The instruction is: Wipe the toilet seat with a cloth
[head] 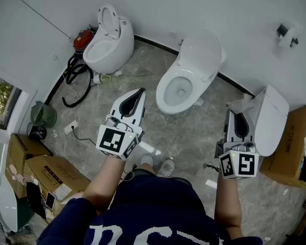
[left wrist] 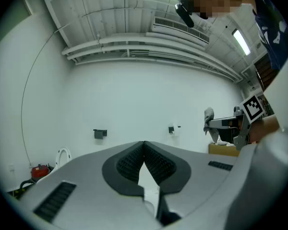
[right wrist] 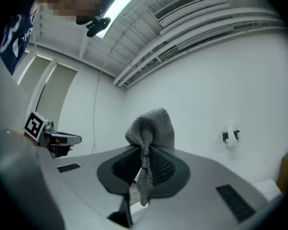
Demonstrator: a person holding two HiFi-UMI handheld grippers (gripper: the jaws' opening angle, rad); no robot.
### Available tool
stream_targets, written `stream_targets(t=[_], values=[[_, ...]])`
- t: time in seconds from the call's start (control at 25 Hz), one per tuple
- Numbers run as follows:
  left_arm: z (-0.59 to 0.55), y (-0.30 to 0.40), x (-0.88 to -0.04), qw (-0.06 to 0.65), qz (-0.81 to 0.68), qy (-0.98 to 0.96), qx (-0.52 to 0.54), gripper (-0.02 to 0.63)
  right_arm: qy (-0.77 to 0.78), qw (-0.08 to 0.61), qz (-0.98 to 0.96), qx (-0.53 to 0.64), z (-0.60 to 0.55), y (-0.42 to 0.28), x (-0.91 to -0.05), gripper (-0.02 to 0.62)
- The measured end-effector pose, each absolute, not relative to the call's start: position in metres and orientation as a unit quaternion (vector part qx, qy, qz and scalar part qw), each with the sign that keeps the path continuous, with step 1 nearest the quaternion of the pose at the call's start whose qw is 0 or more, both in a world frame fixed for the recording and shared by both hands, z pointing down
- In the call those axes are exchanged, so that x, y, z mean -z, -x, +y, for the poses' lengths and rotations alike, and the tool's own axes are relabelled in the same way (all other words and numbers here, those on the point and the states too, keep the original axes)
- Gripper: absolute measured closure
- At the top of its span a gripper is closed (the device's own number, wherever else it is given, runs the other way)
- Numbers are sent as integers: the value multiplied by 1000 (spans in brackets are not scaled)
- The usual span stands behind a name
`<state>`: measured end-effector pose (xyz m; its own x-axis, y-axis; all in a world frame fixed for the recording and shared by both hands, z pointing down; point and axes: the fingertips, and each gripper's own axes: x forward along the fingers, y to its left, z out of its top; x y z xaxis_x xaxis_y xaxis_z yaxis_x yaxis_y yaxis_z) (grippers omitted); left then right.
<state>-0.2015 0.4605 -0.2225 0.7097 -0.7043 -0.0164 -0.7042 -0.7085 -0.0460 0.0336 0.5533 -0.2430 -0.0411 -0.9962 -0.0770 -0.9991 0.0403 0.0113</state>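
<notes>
Pre-wipe: grey knitted cloth (right wrist: pixel 151 126) is clamped in right gripper (right wrist: pixel 145 152), left gripper (left wrist: pixel 144 145) is closed on nothing; cloth likely needs to be lowered onto white oval toilet seat (head: pixel 163 98).

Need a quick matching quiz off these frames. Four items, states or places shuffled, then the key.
Items:
1. left claw
2. cloth
3. middle toilet
4. boxes

States or places:
A. lid up, bowl open
B. shut, nothing in it
C. on the floor, lower left of the head view
D. pinched in the right claw

Pairs: 1-B, 2-D, 3-A, 4-C
</notes>
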Motion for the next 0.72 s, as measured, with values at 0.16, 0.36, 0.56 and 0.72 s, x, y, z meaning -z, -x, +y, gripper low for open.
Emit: stream_targets(t=[0.16, 0.36, 0.56, 0.72], values=[[468, 203, 221, 25, 384, 923, 2, 594, 687, 26, 725, -37, 560, -30, 245, 543], [474, 202, 222, 27, 390, 921, -5, 594, 681, 47, 730, -31, 567, -37, 249, 543], [471, 204, 217, 23, 392, 920, 3, 594, 682, 50, 729, -22, 562, -38, 244, 543], [453, 203, 211, 16, 395, 919, 4, 594, 683, 46, 729, -16, 548, -39, 237, 543]])
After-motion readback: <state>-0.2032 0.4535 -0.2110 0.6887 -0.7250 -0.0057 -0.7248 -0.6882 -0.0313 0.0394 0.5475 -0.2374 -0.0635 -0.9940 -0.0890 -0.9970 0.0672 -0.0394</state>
